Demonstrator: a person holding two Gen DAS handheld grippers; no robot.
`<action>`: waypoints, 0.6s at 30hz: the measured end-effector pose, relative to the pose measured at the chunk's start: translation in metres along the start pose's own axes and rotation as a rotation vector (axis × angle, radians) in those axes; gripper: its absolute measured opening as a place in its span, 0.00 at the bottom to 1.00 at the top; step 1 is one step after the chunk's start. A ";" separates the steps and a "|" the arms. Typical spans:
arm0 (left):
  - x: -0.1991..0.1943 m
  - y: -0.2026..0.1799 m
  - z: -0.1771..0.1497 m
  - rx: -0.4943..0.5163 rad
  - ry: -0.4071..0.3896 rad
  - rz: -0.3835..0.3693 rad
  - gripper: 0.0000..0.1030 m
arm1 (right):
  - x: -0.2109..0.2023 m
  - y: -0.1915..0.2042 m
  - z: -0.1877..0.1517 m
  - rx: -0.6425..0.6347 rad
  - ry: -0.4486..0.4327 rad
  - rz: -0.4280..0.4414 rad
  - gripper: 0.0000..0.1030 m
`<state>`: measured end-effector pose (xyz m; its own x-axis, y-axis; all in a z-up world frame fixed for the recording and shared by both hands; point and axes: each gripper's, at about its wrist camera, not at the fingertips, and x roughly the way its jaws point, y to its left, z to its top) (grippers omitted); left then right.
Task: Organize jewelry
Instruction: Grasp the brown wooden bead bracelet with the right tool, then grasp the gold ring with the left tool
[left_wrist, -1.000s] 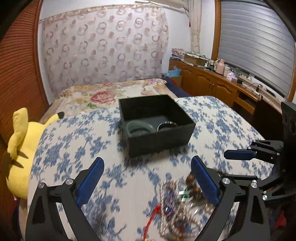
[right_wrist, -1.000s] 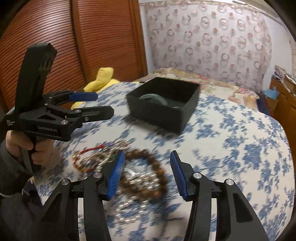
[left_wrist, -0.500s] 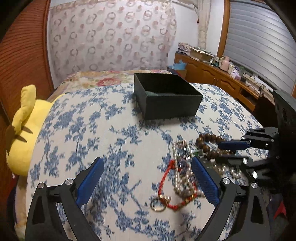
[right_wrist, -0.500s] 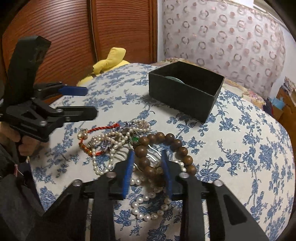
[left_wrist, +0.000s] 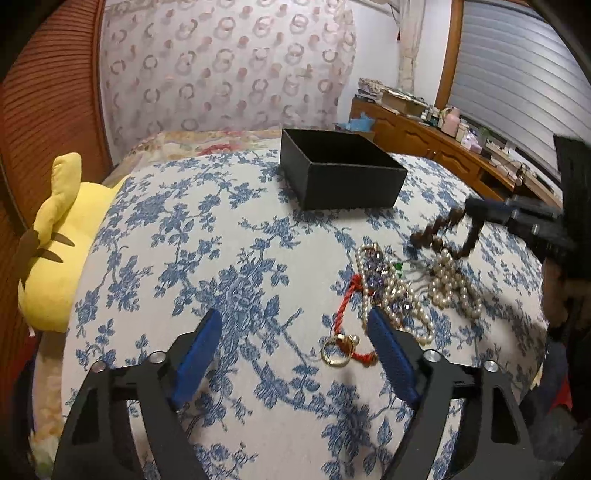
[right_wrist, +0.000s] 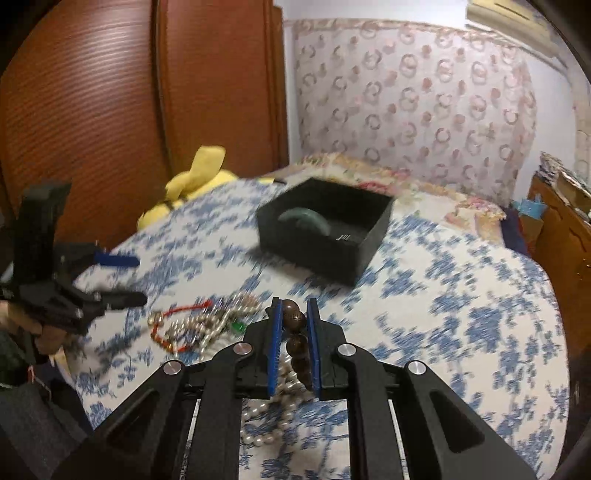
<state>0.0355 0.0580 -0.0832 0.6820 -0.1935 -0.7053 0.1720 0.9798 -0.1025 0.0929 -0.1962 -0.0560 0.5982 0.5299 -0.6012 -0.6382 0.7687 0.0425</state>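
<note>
Wooden beads (right_wrist: 295, 334) sit pinched between the blue pads of the right gripper (right_wrist: 294, 341), whose jaws are pressed close on the dark brown bracelet; the rest of the strand hangs below the fingers, lifted off the floral blue-and-white cloth (right_wrist: 461, 325). In the left wrist view the same bracelet (left_wrist: 443, 236) dangles blurred from that gripper (left_wrist: 476, 212), so I cannot tell whether its lowest beads touch the pile. Under and just behind the right gripper's tips lies a heap of pearl strands (right_wrist: 269, 417), with more pearls (right_wrist: 199, 328) and a red cord (right_wrist: 177, 314) off to its left. Ahead of the right gripper, well apart, stands the open black box (right_wrist: 325, 236) with a green bangle (right_wrist: 306, 219) inside. The left gripper (left_wrist: 295, 350) is spread wide and holds nothing; a gold ring (left_wrist: 335, 350) on the red cord (left_wrist: 345, 308) lies just inside its right fingertip, pearls (left_wrist: 454, 284) beyond it. A yellow plush toy (left_wrist: 55, 236) lies far to its left.
</note>
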 end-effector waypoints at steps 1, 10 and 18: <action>-0.001 0.000 -0.002 0.002 0.005 -0.007 0.71 | -0.003 -0.002 0.002 0.002 -0.010 -0.010 0.14; 0.004 -0.016 -0.014 0.051 0.051 -0.047 0.59 | -0.024 -0.012 0.012 0.003 -0.072 -0.065 0.14; 0.014 -0.024 -0.014 0.071 0.062 -0.047 0.44 | -0.022 -0.008 0.009 -0.001 -0.059 -0.060 0.14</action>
<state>0.0310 0.0325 -0.1008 0.6274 -0.2333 -0.7430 0.2544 0.9631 -0.0876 0.0891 -0.2111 -0.0357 0.6630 0.5030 -0.5544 -0.6008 0.7993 0.0068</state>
